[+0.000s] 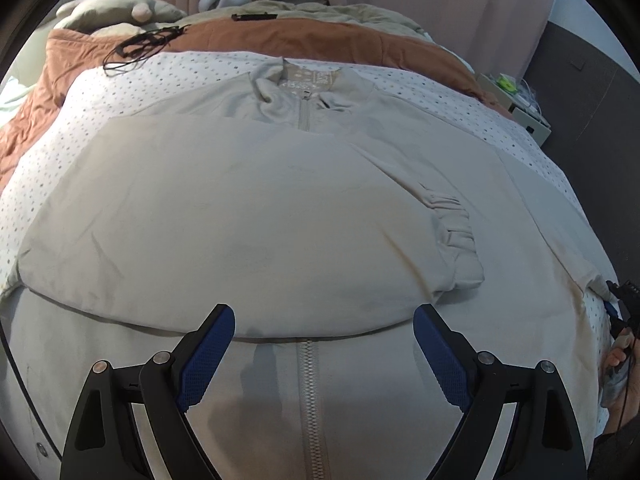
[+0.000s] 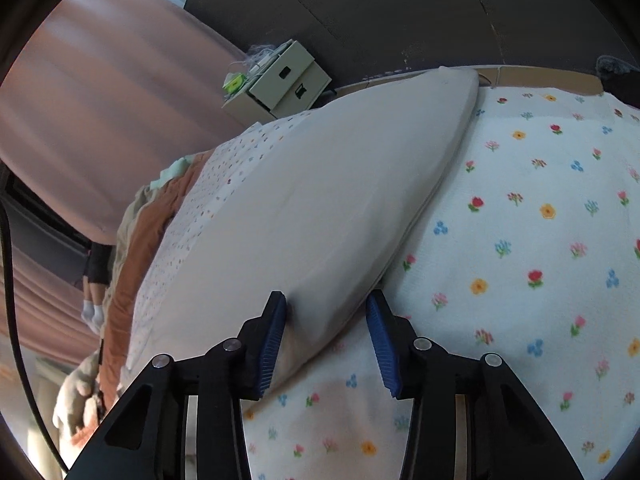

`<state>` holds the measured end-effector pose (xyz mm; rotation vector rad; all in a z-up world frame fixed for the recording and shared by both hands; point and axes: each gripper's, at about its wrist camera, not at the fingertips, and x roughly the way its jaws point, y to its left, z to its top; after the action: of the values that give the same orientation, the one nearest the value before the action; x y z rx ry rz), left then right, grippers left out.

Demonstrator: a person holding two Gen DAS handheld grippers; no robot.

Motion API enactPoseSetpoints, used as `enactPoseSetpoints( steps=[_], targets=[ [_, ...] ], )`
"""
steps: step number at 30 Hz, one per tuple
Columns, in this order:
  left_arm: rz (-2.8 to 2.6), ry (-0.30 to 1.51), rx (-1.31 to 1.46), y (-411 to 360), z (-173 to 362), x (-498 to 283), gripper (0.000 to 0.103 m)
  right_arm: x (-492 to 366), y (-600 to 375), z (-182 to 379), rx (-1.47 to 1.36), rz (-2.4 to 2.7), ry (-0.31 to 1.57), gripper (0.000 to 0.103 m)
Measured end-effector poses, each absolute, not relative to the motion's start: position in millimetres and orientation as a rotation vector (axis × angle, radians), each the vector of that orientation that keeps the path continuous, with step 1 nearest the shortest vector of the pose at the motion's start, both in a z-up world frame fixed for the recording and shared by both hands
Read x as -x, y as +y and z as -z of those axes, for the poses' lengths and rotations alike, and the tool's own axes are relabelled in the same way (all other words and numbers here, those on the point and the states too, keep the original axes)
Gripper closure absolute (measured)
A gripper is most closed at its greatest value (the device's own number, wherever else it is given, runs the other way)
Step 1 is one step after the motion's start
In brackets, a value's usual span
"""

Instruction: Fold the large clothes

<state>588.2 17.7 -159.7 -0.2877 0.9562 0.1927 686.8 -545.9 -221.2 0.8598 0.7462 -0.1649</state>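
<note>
A pale grey zip-up jacket (image 1: 248,216) is spread flat on a dotted white sheet (image 1: 48,152), its collar at the far end and one sleeve folded across the chest, the gathered cuff (image 1: 456,236) lying right of the zip (image 1: 308,392). The left gripper (image 1: 324,320) is held with its jaws wide apart above the jacket's near half, astride the zip, nothing between them. In the right wrist view, the right gripper (image 2: 326,306) is seen at the jacket's right edge (image 2: 320,208), beside a flower-print cover (image 2: 520,240); its jaws are partly apart, the left pad against the cloth, the other clear of it, so nothing is clamped. A rust-brown blanket (image 1: 280,40) lies beyond the collar.
</note>
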Motion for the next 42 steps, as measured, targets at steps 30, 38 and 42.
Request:
enactPoseSetpoints(
  steps=[30,38,42],
  targets=[
    [-0.108,0.862,0.47,102.4,112.7,-538.5,0.011,-638.4,-357.8,40.4,-0.518,-0.204,0.441,0.097],
    [-0.088,0.838,0.56,128.0,105.1,-528.1,0.012,-644.3,-250.6,71.4,-0.39,-0.319,0.609,0.097],
    [-0.108,0.824,0.594,143.5,102.1,-523.2,0.012,-652.5,-212.3,106.1,-0.328,-0.324,0.776,0.092]
  ],
)
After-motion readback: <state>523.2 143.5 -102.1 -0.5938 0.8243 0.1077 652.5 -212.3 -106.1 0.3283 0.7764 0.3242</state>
